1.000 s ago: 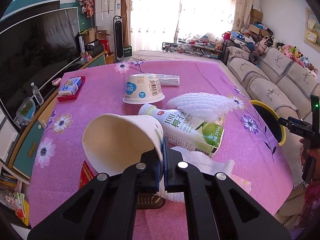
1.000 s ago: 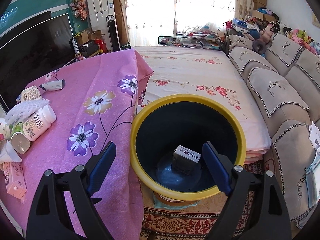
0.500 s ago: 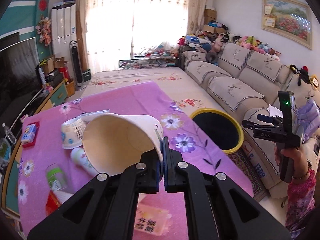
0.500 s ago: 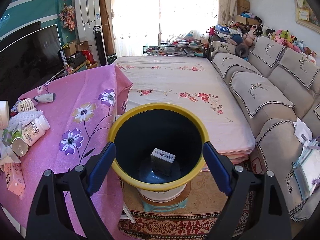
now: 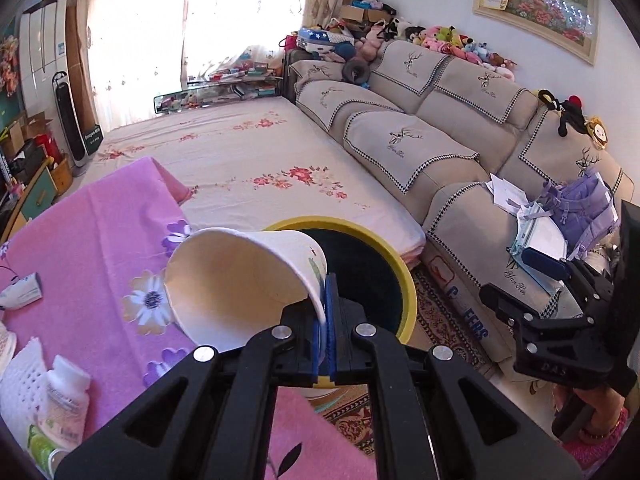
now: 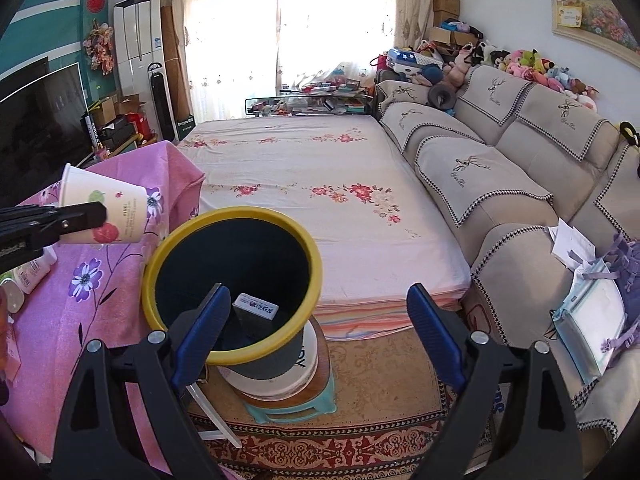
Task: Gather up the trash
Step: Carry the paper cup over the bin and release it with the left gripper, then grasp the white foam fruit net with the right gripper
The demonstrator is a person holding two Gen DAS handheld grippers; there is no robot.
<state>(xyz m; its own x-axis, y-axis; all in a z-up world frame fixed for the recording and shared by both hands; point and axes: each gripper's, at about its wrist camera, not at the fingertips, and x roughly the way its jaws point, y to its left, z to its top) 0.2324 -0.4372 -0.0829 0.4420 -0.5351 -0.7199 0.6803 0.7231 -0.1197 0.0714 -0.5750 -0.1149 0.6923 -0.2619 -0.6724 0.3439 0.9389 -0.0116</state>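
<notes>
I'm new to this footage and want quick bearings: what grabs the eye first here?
The white paper cup, pinched by its rim in the left claw, hangs over the pink tablecloth's edge beside the bin. The yellow-rimmed bin stands beside the table, a small box at its bottom. The right claw is open, empty.

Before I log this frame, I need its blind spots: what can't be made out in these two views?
- Left wrist view: the inside of the yellow-rimmed bin is blocked by the paper cup and the left gripper.
- Right wrist view: the label on the small box in the bin is too small to read.
- Right wrist view: the left gripper's hold on the cup's rim is cut off by the frame edge.
- Left wrist view: the right gripper shows only its body, not its fingertips.
</notes>
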